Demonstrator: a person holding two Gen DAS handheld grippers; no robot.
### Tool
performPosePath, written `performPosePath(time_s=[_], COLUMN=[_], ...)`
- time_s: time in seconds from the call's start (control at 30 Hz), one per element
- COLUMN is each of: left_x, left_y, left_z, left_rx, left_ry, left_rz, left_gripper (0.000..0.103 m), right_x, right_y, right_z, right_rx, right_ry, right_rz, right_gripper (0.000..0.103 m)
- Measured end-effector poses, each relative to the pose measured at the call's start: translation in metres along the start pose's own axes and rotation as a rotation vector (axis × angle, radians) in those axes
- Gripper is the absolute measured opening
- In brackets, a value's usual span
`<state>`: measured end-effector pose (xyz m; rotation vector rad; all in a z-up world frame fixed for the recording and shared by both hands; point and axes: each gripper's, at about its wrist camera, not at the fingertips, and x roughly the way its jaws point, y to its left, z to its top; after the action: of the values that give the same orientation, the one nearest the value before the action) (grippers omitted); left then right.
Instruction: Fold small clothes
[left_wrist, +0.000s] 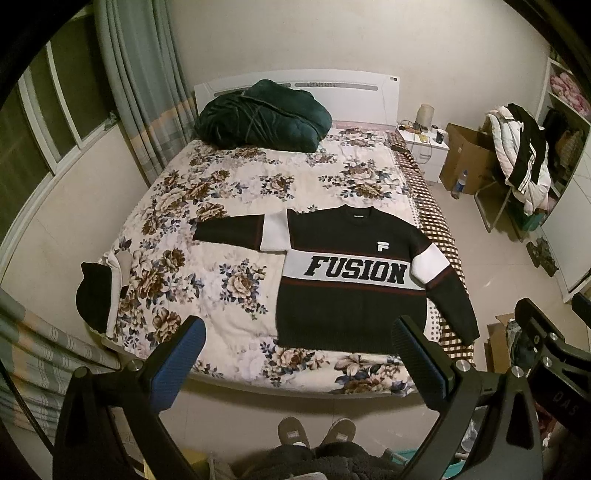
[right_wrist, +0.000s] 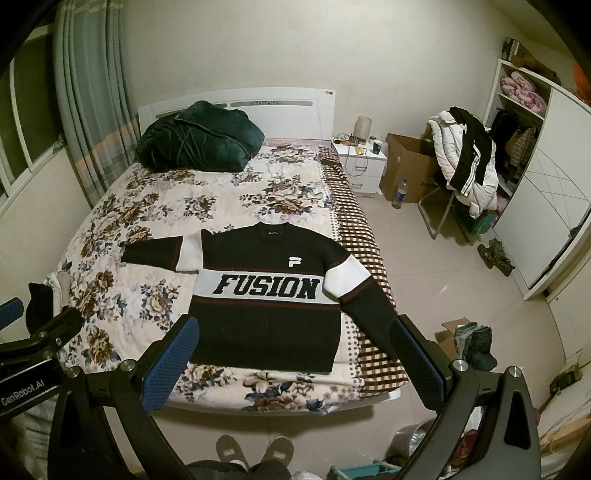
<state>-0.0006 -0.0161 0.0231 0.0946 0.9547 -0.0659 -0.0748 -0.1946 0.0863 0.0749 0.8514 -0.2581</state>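
Lying flat and face up on the floral quilted bed (left_wrist: 221, 206), the black knit sweater with white and dark-red bands (left_wrist: 351, 295) has its collar pointing toward the white headboard (left_wrist: 295, 83) and its hem near the foot edge of the bed. One sleeve stretches out across the quilt; the other hangs over the sweater's far side onto the brown checked blanket (left_wrist: 439, 221). The left gripper (left_wrist: 299, 354) and right gripper (right_wrist: 295, 354) both hover above the foot of the bed, jaws spread wide and holding nothing.

Folding has apparently not begun, so the step in hand is likely the first sleeve fold. Doing it well probably means pinching a cuff and the matching shoulder together, carrying the sleeve across the chest without dragging the body, and bringing in the drooping sleeve before it pulls the knit askew.

Readable writing: "FUSION" in block letters across the white chest band, a small white Fila-style "F" logo above it, and "GenRobot.AI" on the left gripper's body in the right wrist view.
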Motion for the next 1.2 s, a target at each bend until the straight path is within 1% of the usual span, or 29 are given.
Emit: performPosePath(time_s=[0.37, 0.4, 0.47, 0.83, 0.87, 0.93, 1.13, 1.17, 1.2], left_x=[0.001, 0.002, 0.001, 0.001, 0.001, 0.000, 0.001, 0.002, 0.007], left_y=[0.003, -0.002, -0.008, -0.005, -0.007, -0.009, -0.009, -0.011, -0.010], left_z=[-0.002, 0.006, 0.012, 0.012, 0.014, 0.018, 0.023, 0.025, 0.025], left_rx=[-0.001, -0.003, -0.007, -0.007, -0.010, -0.010, -0.022, -0.026, -0.030], left_ry=[-0.002, -0.002, -0.003, -0.001, -0.001, 0.003, 0.007, 0.009, 0.011], left_rz=[-0.002, -0.001, 0.000, -0.002, -0.001, -0.003, 0.001, 0.004, 0.006], left_gripper=[0.103, 0.103, 0.103, 0.103, 0.103, 0.103, 0.103, 0.103, 0.103], right_x=[0.003, 0.001, 0.003, -0.006, -0.010, -0.012, -0.003, 0.012, 0.015], right_y=[-0.001, -0.001, -0.001, 0.003, 0.006, 0.007, 0.009, -0.001, -0.003], right_z=[0.002, 0.001, 0.002, 0.002, 0.015, 0.020, 0.023, 0.021, 0.021], right_rx=[-0.001, 0.000, -0.001, -0.004, -0.006, -0.007, -0.013, -0.014, -0.015], right_ry=[-0.001, -0.001, -0.001, 0.004, 0.006, 0.009, 0.018, 0.024, 0.027], right_rz=[0.001, 0.001, 0.002, 0.009, 0.015, 0.018, 0.028, 0.035, 0.039], right_gripper=[0.103, 0.103, 0.103, 0.103, 0.103, 0.103, 0.103, 0.103, 0.103])
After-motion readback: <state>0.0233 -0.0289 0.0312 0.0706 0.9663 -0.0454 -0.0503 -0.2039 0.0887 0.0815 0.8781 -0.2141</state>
